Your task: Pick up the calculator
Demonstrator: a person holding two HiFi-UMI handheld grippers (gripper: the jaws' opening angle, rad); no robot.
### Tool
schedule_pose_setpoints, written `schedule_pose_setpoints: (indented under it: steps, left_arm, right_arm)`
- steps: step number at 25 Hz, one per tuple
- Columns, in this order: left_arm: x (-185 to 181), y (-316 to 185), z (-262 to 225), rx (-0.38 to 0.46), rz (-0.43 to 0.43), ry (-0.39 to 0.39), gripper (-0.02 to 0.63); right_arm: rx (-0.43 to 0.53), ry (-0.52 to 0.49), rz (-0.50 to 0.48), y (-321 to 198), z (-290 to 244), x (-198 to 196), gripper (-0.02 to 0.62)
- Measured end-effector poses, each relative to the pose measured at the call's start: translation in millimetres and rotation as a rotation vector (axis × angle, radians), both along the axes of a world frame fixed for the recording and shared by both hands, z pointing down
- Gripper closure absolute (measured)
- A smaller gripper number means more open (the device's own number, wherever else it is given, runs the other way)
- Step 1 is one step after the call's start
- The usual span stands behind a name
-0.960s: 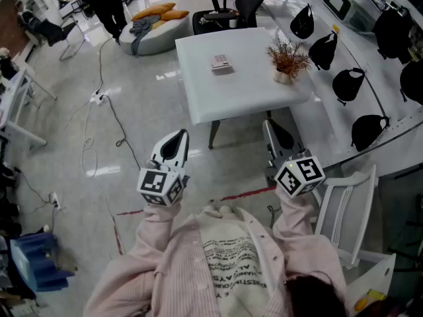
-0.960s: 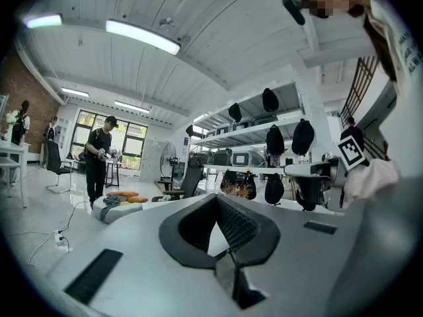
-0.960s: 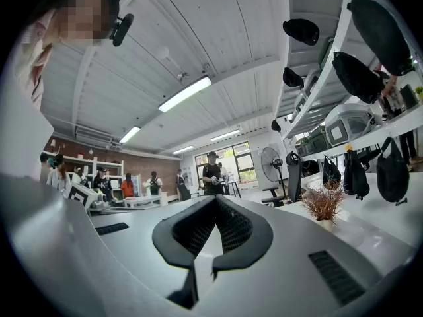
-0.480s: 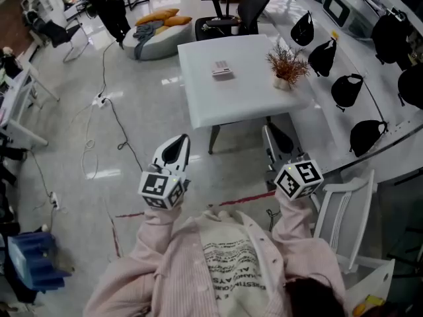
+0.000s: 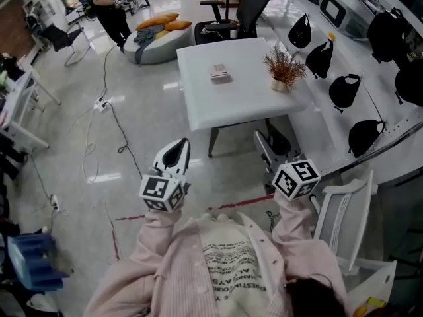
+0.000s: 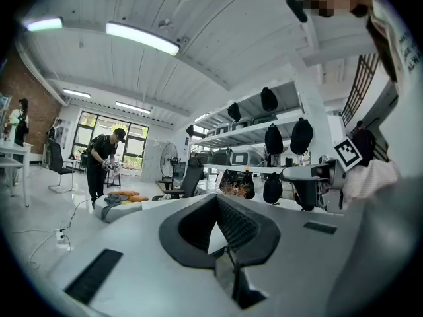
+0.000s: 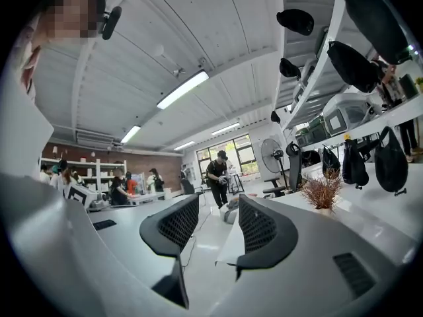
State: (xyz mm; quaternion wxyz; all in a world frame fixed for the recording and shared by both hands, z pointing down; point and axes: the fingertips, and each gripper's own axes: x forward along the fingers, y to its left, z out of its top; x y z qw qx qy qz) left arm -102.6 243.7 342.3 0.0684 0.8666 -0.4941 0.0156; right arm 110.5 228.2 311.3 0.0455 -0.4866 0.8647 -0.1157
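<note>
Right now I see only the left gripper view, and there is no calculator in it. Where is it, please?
Observer: The calculator lies flat on the white table, left of the plant.
Operator: Is the right tool open? I see it only from the side.
Observer: Yes. The right tool has its jaws apart with nothing between them; they have just been opening.
Operator: Are the tools near the table?
Observer: No. The left tool and the right tool are both over the floor, short of the table's near edge.
</note>
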Motion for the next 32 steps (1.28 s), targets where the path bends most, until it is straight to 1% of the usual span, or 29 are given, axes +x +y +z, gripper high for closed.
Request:
schedule_pose_setpoints:
  steps: [4, 10, 16, 22, 32]
  left_arm:
    - [8, 9, 5, -0.006, 0.009, -0.019, 0.604]
    - [0, 13, 13, -0.038, -0.031, -0.018, 0.604]
    - [-1, 2, 20, -0.054, -0.039, -0.02, 0.604]
    - [1, -31, 29, -0.067, -0.039, -0.018, 0.604]
    - [13, -129, 42, -0.1, 0.018, -0.022, 0.604]
  right_arm:
    - [-0.015, -0.015, -0.016, 1, 6, 4, 0.433]
    - [-0.059, -0.056, -0.046, 0, 17, 0, 0.433]
    - [-0.071, -0.062, -0.052, -17, 23, 1, 0.433]
    - [-0.087, -0.063, -0.046, -48, 34, 3, 0.433]
    - [-0.12, -0.095, -0.021, -133, 49, 8, 0.433]
